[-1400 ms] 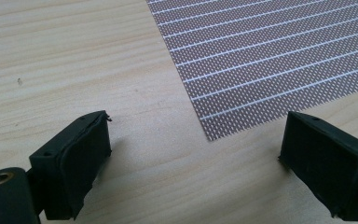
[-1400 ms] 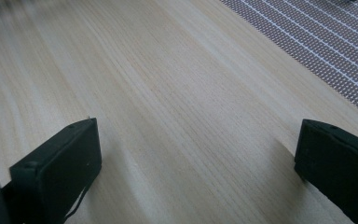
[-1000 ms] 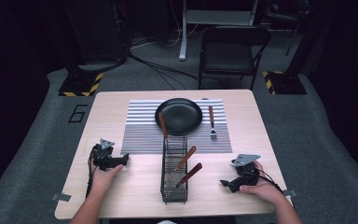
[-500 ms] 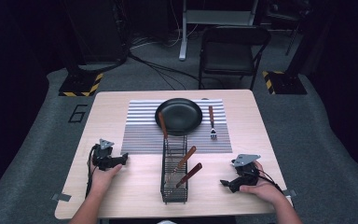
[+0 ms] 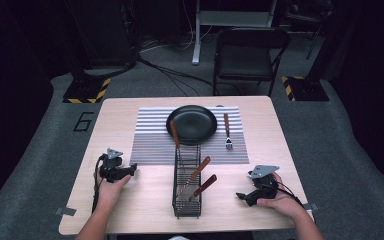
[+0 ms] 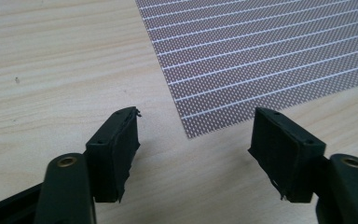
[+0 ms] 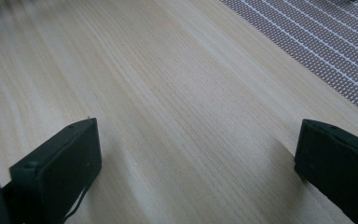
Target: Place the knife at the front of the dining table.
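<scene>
You are resting both hands on the wooden bench (image 5: 130, 210) in the lower part of the high view, one set of tongs in each. Your left tongs (image 5: 129, 169) are sitting at lower left, just off the lower left corner of the striped placemat (image 5: 152, 137); in the left gripper view (image 6: 193, 154) their jaws are standing apart with nothing between them, having just been closing in part, and the corner of the placemat (image 6: 261, 60) is lying just beyond them at upper right. Your right tongs (image 5: 241, 196) are sitting at lower right, pointing toward the middle of the frame; in the right gripper view (image 7: 196, 168) their jaws are gaping wide over bare wood, gripping nothing, with a corner of the placemat (image 7: 326, 42) showing at upper right. Between your two hands, at lower centre of the high view, a black wire cutlery basket (image 5: 186, 210) is standing on the bench, its far end overlapping the near edge of the placemat, well apart from both tongs. Three wooden-handled utensils (image 5: 200, 168) are sticking up out of it at a slant. Behind the basket a black plate (image 5: 192, 123) is lying on the placemat at centre, and a wooden-handled fork (image 5: 227, 131) is lying just to the right of the plate.
</scene>
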{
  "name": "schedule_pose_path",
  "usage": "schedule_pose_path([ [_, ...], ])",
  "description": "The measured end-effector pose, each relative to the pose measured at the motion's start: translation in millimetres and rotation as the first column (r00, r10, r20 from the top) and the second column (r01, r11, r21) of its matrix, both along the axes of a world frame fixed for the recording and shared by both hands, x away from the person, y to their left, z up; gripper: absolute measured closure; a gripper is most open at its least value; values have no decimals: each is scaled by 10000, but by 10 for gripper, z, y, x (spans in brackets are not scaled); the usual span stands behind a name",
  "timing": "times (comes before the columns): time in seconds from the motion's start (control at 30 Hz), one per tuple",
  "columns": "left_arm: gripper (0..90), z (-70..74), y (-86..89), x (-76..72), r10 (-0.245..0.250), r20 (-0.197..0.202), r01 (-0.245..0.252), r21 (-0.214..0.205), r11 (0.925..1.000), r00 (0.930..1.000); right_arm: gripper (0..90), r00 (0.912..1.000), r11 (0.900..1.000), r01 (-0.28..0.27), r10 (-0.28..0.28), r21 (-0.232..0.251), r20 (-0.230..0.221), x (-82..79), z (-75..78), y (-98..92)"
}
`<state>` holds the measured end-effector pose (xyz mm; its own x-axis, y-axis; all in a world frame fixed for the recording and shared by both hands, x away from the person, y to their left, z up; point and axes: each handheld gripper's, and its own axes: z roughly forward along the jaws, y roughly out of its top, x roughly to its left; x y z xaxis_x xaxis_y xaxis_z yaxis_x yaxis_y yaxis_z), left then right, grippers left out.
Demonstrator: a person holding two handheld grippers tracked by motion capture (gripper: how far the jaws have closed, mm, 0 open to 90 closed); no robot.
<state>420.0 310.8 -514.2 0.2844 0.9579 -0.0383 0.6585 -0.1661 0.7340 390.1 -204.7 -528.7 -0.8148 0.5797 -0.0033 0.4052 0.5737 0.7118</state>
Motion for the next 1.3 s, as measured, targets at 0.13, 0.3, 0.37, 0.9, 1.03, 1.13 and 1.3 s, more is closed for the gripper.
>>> schedule_pose_path([
  [0.13, 365, 94, -7, -35, 114, 59, -113, -56, 9999, 9999, 0, 10000, 10000, 2, -2, 2, 0, 0, 0, 0],
  [0.3, 386, 184, -21, -80, 45, 181, -43, -93, 9999, 9998, 0, 10000, 10000, 1, -1, -4, -3, 0, 0, 0],
  [0.37, 399, 218, -25, -99, -25, 143, 28, -180, 9998, 9999, 0, 10000, 10000, 1, -1, 1, 0, 0, 0, 0],
  [0.9, 485, 425, -192, -181, -719, 208, 730, -613, 9954, 9972, 0, 10000, 10000, 2, -2, -3, -2, 0, 0, 0],
  [1.03, 504, 460, -250, -181, -866, 199, 877, -680, 9938, 9960, 0, 10000, 10000, 3, -3, -2, -2, 0, 0, 0],
  [1.13, 508, 498, -301, -182, -967, 255, 982, -617, 9933, 9950, 0, 10000, 10000, -2, 2, -10, -5, 0, 0, 0],
  [1.3, 513, 528, -396, -162, -1160, 328, 1173, -384, 9924, 9927, 0, 10000, 10000, -56, 56, -49, 24, 3, 0, -4],
])
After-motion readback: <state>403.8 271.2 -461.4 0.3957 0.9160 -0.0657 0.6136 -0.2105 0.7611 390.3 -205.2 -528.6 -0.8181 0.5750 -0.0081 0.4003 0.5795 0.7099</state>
